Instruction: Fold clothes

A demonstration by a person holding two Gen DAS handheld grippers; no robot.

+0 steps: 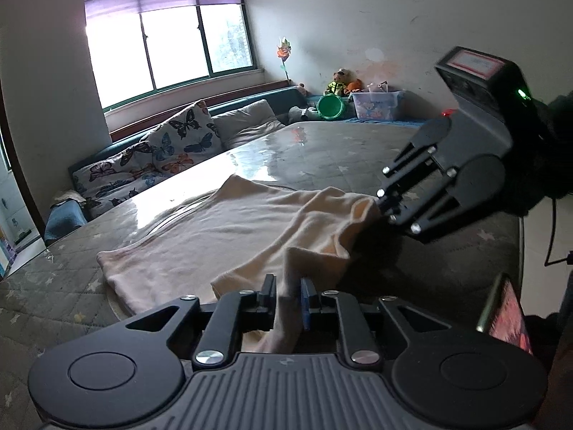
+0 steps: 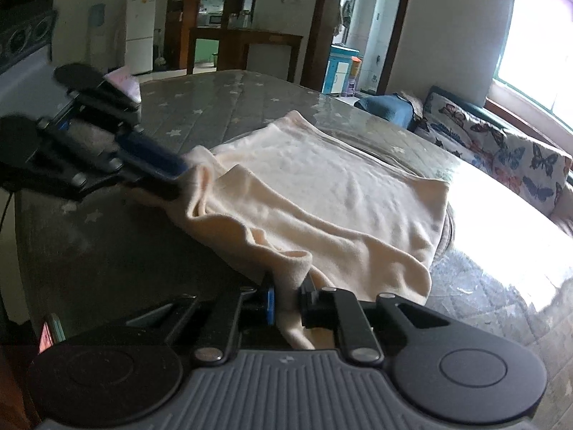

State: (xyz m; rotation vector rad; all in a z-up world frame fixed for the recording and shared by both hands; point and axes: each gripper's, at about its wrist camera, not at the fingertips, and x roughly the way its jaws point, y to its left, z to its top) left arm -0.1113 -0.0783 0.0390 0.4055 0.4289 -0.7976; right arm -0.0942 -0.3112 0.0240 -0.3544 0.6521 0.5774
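A cream garment (image 1: 222, 229) (image 2: 322, 186) lies spread on a grey star-patterned mattress (image 1: 358, 150) (image 2: 200, 107). Its near edge is lifted at two places. In the left wrist view my left gripper (image 1: 288, 297) is shut on a bunched fold of that edge. The right wrist view shows it (image 2: 179, 179) at the left, with cloth hanging from its tips. My right gripper (image 2: 288, 299) is shut on another bunch of the same edge, which runs down between its fingers. From the left wrist view it (image 1: 381, 204) comes in from the right and pinches a raised corner.
A sofa with butterfly cushions (image 1: 161, 150) (image 2: 501, 143) runs along the mattress's far side under a window (image 1: 168, 43). Soft toys, a green basin (image 1: 331, 105) and a plastic box (image 1: 376, 104) sit in the corner. A phone (image 1: 508, 315) stands near the front edge.
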